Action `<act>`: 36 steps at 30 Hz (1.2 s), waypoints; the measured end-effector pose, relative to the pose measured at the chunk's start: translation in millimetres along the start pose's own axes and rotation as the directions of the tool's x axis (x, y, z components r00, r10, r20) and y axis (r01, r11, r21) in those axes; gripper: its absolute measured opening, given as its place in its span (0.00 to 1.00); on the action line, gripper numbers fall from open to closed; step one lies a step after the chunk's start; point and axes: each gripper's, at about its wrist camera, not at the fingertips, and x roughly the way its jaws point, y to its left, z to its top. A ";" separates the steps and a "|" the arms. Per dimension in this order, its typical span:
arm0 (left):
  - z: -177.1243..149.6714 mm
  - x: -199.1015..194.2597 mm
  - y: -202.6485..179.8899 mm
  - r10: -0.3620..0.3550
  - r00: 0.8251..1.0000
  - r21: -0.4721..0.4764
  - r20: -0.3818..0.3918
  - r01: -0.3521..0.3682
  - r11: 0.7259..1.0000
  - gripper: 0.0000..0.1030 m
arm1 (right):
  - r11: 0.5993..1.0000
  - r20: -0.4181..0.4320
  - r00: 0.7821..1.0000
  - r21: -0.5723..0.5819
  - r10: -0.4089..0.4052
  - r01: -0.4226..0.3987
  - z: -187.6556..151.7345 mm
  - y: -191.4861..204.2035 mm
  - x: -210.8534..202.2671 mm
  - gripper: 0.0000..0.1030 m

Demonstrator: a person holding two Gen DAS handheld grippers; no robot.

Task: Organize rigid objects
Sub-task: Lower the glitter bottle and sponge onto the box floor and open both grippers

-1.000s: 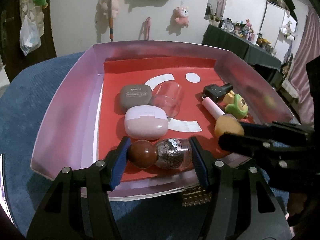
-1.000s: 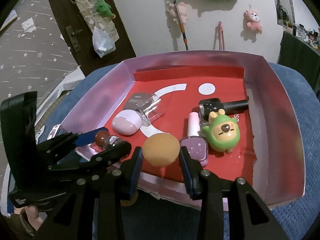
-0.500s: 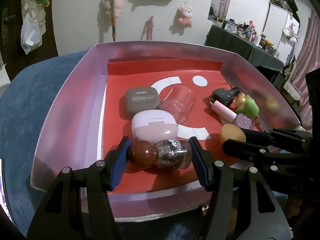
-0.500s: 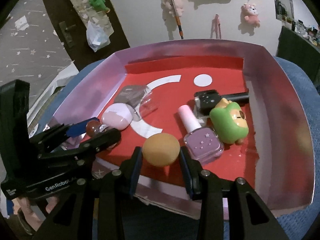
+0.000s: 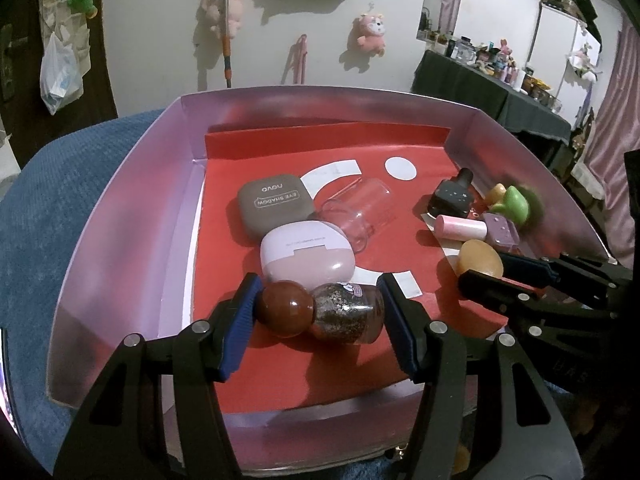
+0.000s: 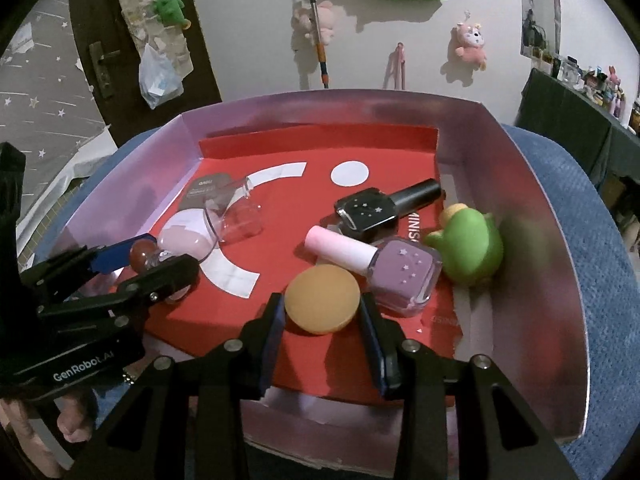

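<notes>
A glitter bottle with a round brown cap [image 5: 318, 312] lies sideways between the pads of my left gripper [image 5: 318, 314], just above the red floor near the front of the box. My left gripper is shut on it. To the right, my right gripper [image 6: 323, 306] is shut on an orange round puff [image 6: 322, 298], low over the floor beside a lilac nail polish bottle [image 6: 384, 266]. The same puff [image 5: 480, 262] shows in the left wrist view, and the brown-capped bottle [image 6: 144, 254] shows at the left of the right wrist view.
The shallow box [image 5: 120, 208] has pink walls and a red floor, on a blue cloth. Inside lie a brown eyeshadow case [image 5: 274, 204], a pink case [image 5: 306, 256], a clear cup [image 5: 360, 212], a black polish bottle [image 6: 380, 206] and a green toy [image 6: 472, 248].
Both grippers have moved forward over the box's front wall and down toward the red floor, each keeping its object. The right gripper has tipped further down, beside the lilac bottle.
</notes>
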 end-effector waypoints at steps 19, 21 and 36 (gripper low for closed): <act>0.4 0.8 -0.1 0.006 1.000 0.004 0.000 -0.006 1.000 0.56 | 1.000 0.000 1.000 0.001 0.002 -0.002 -0.4 -0.6 1.2 0.39; 0.4 0.7 -0.2 0.007 1.000 0.005 0.001 -0.007 1.000 0.56 | 1.000 0.000 1.000 0.001 0.002 -0.002 -0.4 -0.6 1.3 0.39; -0.3 2.5 3.4 0.008 1.000 -0.009 -0.020 -0.008 1.000 0.56 | 1.000 -0.001 1.000 -0.001 0.001 -0.001 -0.7 -1.1 1.8 0.39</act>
